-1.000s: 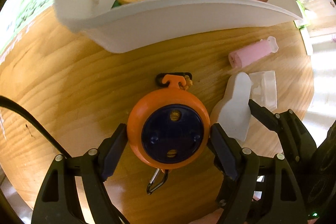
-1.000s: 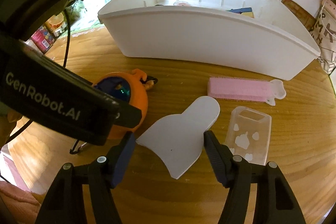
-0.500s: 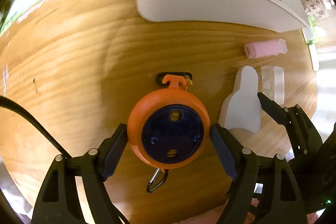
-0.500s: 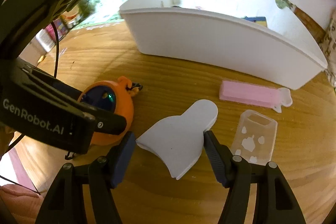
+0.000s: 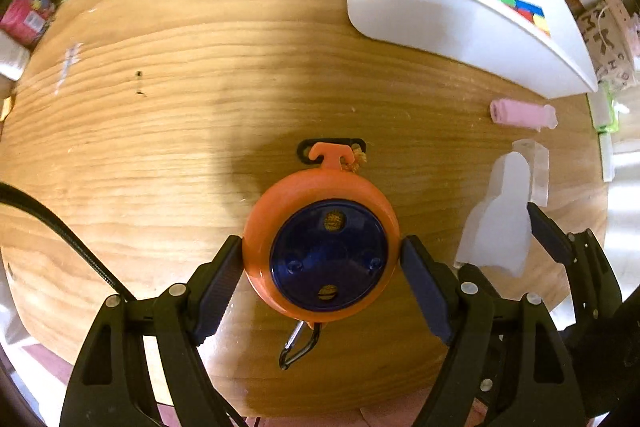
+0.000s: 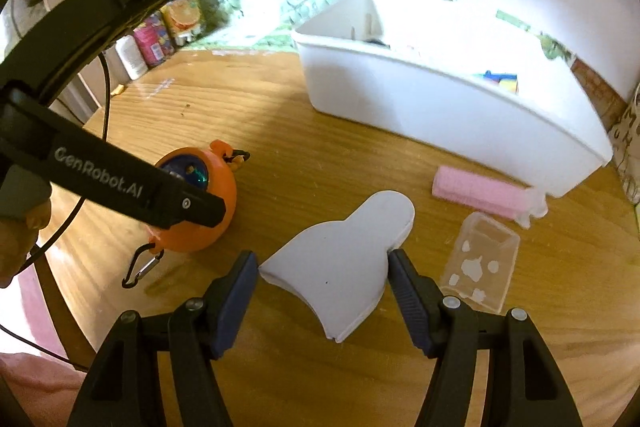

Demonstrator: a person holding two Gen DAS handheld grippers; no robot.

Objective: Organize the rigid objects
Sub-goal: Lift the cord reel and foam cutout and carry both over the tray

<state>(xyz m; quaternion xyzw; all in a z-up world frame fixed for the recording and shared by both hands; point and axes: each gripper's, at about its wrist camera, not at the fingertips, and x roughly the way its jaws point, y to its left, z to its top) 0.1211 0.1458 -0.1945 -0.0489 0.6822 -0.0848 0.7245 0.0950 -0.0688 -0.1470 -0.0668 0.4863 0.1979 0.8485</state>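
My left gripper (image 5: 322, 263) is shut on a round orange reel with a blue face (image 5: 324, 251), both pads against its sides; a carabiner (image 5: 298, 345) hangs beneath it. The reel also shows in the right wrist view (image 6: 192, 203). My right gripper (image 6: 320, 295) is shut on a flat white bottle-shaped piece (image 6: 340, 267), which also shows in the left wrist view (image 5: 500, 215). A white bin (image 6: 440, 107) stands at the back right and holds a colour cube (image 5: 524, 11) among other items.
A pink tube (image 6: 480, 191) and a clear plastic case (image 6: 480, 263) lie on the wooden table (image 5: 200, 107) right of the white piece. Bottles and cartons (image 6: 160, 35) stand at the far left edge. A black cable (image 5: 60, 235) trails at left.
Both views have pulled back and swung left; the white bin now sits farther away at the upper right. Both grippers keep their holds on the reel and the white piece.
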